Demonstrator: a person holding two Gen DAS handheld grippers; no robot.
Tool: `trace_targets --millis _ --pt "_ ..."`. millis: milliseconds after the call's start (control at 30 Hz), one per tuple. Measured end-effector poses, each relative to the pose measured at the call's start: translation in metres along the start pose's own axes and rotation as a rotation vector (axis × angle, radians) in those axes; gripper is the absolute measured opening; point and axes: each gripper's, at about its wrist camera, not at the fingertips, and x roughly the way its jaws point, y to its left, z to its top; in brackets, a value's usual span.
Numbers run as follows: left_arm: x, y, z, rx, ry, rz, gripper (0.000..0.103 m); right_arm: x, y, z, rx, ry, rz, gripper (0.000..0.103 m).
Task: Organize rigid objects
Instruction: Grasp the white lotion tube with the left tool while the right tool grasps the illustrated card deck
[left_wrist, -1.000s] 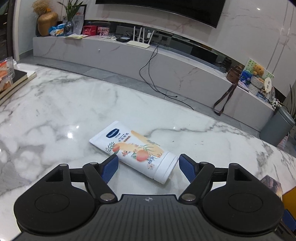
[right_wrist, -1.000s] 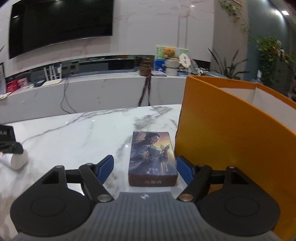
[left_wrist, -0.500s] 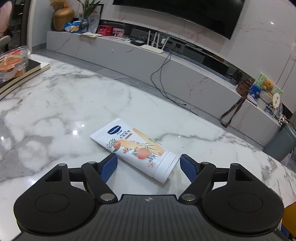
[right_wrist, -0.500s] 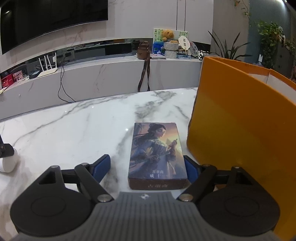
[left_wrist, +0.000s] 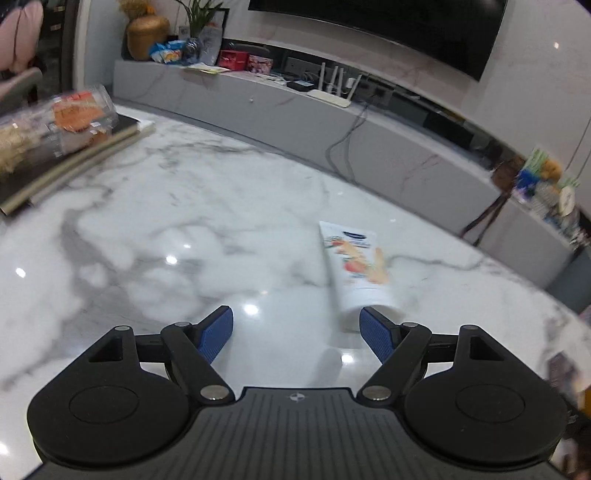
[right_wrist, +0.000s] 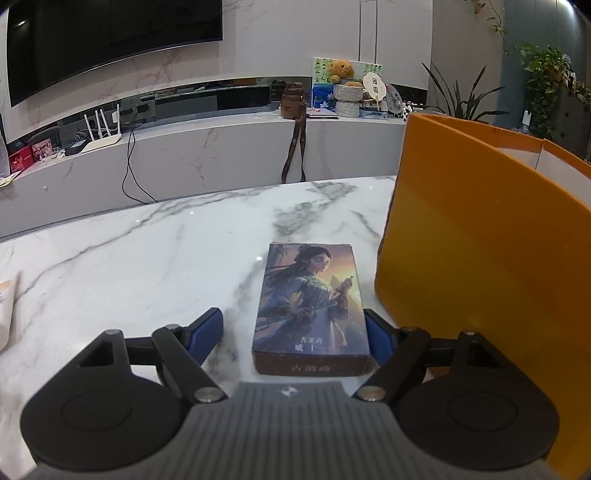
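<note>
Ahead of your claw, past the marble desk (right_wrist: 147, 258), you face a low grey console (right_wrist: 207, 155), a curved dark screen (right_wrist: 110, 37) and white marble wall (right_wrist: 314, 33).

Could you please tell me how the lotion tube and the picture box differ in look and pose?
The tube is white and tapered with fruit art; the box is dark and rectangular with a painted figure. The tube lies off to one side of its gripper; the box lies between open fingers. Both lie flat on the marble table.
</note>
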Motion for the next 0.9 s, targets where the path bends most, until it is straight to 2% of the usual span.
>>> trace_targets --millis 100,200,267,567,600,700,733,767,833,900 --pt "0.002 -0.025 -0.004 0.058 0.001 -0.048 0.09 0.0 0.0 0.0 -0.002 0.0 0.001 0.08" --pt "0.013 -0.047 -0.004 0.165 -0.028 -0.027 0.09 0.0 0.0 0.0 -0.004 0.0 0.002 0.08" --pt "0.024 -0.051 -0.002 0.186 -0.019 -0.012 0.091 0.001 0.0 0.0 -0.008 0.001 0.004 0.081" --pt "0.042 -0.06 0.003 0.278 -0.027 -0.044 0.091 0.007 0.003 0.004 -0.042 0.001 0.025 0.081" --pt "0.042 -0.06 0.003 0.284 -0.027 -0.048 0.088 0.008 0.003 0.005 -0.047 0.0 0.029 0.081" --pt "0.042 -0.059 0.003 0.304 -0.034 -0.032 0.068 0.01 0.002 0.007 -0.068 -0.001 0.05 0.079" --pt "0.042 -0.06 0.004 0.315 -0.035 -0.023 0.057 0.011 0.001 0.007 -0.07 -0.001 0.061 0.078" --pt "0.041 -0.06 0.004 0.324 -0.034 -0.016 0.052 0.011 0.001 0.007 -0.076 -0.002 0.069 0.078" --pt "0.04 -0.057 0.005 0.321 -0.026 -0.03 0.051 0.011 0.0 0.007 -0.084 -0.006 0.077 0.074" --pt "0.038 -0.055 0.006 0.312 -0.013 -0.05 0.051 0.01 -0.001 0.008 -0.094 -0.014 0.084 0.058"
